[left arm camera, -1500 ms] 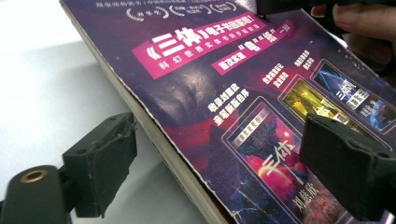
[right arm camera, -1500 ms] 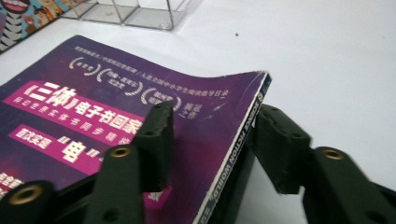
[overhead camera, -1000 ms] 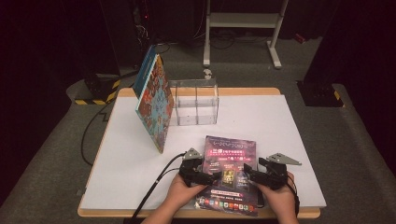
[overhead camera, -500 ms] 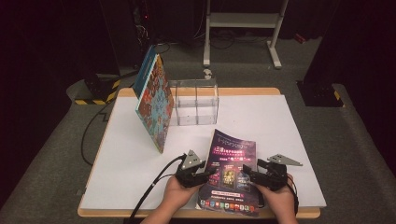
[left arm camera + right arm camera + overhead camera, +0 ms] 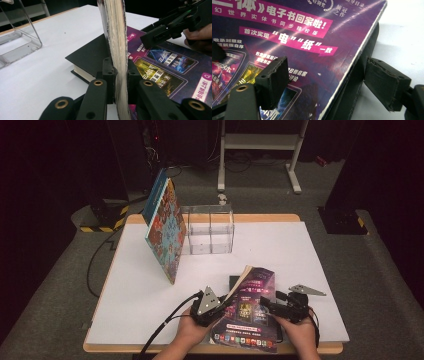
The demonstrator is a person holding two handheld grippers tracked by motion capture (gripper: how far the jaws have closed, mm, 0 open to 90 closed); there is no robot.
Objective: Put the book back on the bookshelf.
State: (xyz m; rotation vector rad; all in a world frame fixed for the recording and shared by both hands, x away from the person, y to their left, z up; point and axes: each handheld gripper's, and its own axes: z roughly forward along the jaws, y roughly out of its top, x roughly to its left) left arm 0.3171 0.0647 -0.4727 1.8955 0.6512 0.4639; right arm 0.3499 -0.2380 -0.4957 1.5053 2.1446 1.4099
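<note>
Purple book [image 5: 248, 312] at the tabletop's near edge, left gripper [image 5: 220, 306] just closed, pinching its lifted cover [image 5: 117, 50], right gripper [image 5: 267, 306] spread, just opening, over its right edge

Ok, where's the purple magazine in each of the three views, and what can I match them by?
High view: purple magazine bottom centre, between both grippers, its left edge lifted.
Left gripper view: its edge stands upright at centre, clamped in the jaws.
Right gripper view: its cover spreads across the left and centre.
Shared landmark: the black book under it.
</note>
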